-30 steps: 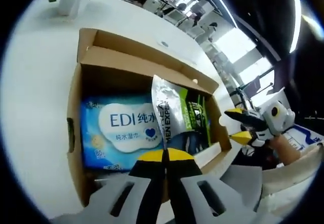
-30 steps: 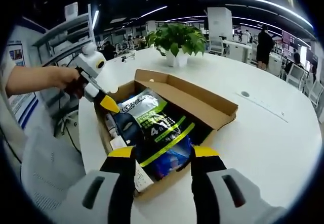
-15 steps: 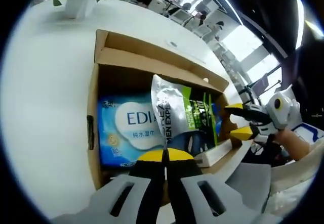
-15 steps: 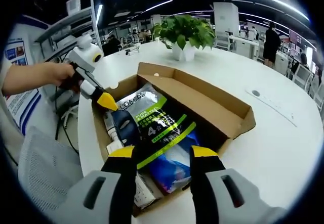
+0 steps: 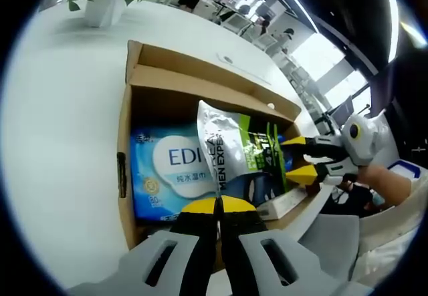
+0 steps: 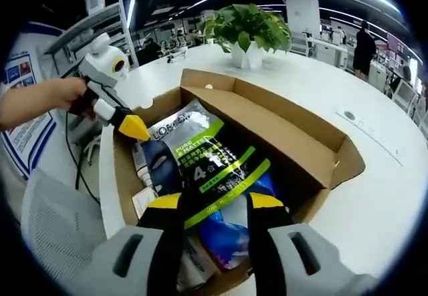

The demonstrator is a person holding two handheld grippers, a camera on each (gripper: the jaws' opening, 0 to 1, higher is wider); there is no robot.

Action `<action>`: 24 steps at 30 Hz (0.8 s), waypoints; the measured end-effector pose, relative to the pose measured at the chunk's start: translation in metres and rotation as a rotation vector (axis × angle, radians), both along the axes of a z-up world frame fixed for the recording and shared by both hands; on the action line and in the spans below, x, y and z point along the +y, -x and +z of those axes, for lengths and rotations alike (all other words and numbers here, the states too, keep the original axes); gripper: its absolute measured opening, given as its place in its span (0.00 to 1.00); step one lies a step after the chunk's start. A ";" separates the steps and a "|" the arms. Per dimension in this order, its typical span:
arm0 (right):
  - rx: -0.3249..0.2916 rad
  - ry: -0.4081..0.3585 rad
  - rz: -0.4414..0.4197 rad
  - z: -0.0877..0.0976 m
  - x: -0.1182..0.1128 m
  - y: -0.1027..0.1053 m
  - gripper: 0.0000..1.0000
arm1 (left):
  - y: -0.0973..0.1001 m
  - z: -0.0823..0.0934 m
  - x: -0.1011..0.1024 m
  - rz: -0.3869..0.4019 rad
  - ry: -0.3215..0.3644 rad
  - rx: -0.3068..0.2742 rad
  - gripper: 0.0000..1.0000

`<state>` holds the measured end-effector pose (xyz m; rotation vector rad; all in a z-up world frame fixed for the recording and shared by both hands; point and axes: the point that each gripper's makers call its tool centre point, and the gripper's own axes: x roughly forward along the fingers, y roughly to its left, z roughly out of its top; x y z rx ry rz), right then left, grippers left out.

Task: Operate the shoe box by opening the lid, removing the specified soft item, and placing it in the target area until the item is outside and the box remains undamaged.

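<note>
**Pouch pinched over open box**

White round table (image 6: 374,196) in an open office carries one cardboard shoe box (image 5: 200,85), lid folded back, with one potted plant (image 6: 246,32) beyond the box's far end.

Item vs. jaws: one silver-and-green pouch (image 5: 231,152) stands tilted in the box, leaning over one blue wet-wipes pack (image 5: 170,172) that lies flat on the box floor. Left gripper (image 5: 216,206) has its yellow-tipped jaws pressed together on the pouch's lower edge, at the near wall of the box. In the right gripper view the same pouch (image 6: 210,162) lies just ahead of the right gripper (image 6: 212,202), whose jaws are spread with the pouch's lower end between the tips; contact cannot be told. One small white carton (image 5: 287,204) lies beside the pouch along the box's side wall.

Counts: 1 box, 1 pouch, 1 wipes pack, 1 carton, 2 grippers.

Pose: a hand (image 6: 57,95) holds the left gripper from the box's corner, pointing down into it. The right gripper reaches over the box's opposite side, its tips above the pouch.
</note>
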<state>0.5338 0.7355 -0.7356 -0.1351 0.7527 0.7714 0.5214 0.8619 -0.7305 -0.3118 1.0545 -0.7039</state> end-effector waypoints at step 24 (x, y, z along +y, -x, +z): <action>0.051 -0.013 -0.073 -0.005 0.006 -0.007 0.22 | 0.000 -0.002 -0.001 -0.007 0.027 -0.032 0.00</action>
